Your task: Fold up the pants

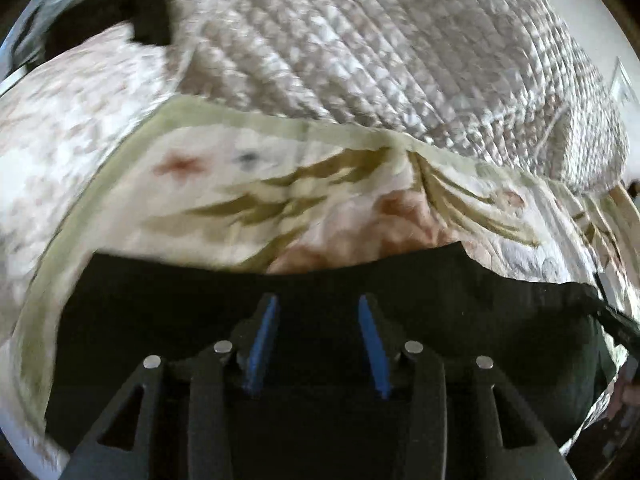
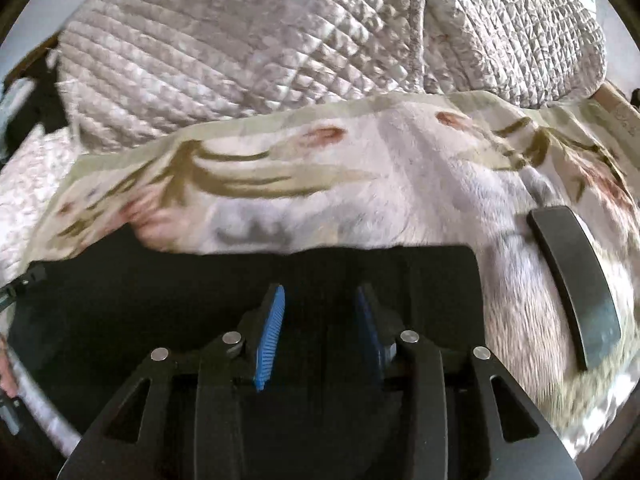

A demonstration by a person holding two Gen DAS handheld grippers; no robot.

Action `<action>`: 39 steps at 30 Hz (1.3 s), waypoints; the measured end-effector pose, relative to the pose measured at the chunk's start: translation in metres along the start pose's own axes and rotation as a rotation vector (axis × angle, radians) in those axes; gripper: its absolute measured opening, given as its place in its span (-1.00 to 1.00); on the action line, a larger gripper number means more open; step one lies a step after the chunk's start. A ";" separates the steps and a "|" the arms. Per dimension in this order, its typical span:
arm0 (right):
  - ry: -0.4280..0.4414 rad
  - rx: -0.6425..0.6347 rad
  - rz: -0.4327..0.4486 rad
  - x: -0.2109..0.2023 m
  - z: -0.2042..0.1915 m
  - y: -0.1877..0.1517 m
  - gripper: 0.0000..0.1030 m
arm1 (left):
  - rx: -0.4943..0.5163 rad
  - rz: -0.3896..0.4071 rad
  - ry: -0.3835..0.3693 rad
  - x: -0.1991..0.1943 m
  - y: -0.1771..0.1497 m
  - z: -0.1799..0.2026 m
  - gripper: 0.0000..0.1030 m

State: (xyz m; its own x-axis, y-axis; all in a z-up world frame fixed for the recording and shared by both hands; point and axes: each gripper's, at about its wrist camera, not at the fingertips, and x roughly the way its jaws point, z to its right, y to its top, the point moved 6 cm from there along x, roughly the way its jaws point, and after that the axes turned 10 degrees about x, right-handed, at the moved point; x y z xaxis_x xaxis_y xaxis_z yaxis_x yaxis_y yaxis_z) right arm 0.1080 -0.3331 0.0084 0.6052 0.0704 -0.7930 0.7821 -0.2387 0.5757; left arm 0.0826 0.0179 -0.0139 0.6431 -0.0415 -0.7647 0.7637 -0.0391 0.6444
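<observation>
In the left wrist view, the left tool is hovering with its jaws apart and nothing between them over the black pants, which are lying on the floral blanket directly beneath and ahead of it, their far edge running crosswise. In the right wrist view, the right tool is likewise standing open and empty above the pants, whose squared end is lying just to its right, nearer this hand; a dark curved object is lying farther right.
</observation>
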 end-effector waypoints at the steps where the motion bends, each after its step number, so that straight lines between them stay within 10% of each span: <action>1: -0.019 0.013 -0.002 0.004 0.006 0.001 -0.27 | 0.006 -0.015 0.000 0.011 0.001 0.002 -0.12; 24: 0.178 -0.153 0.048 -0.029 -0.063 -0.046 -0.27 | -0.017 0.008 0.126 -0.008 -0.038 -0.019 -0.06; 39: 0.214 -0.149 0.014 -0.035 -0.067 -0.075 -0.26 | -0.247 0.050 0.218 -0.018 -0.053 -0.118 0.07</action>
State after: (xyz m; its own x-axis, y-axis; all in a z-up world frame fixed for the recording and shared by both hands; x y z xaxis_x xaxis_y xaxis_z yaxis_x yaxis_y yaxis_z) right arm 0.0379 -0.2526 0.0065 0.6214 0.2757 -0.7334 0.7771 -0.0974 0.6218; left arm 0.0375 0.1381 -0.0350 0.6564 0.1788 -0.7329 0.7047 0.2016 0.6803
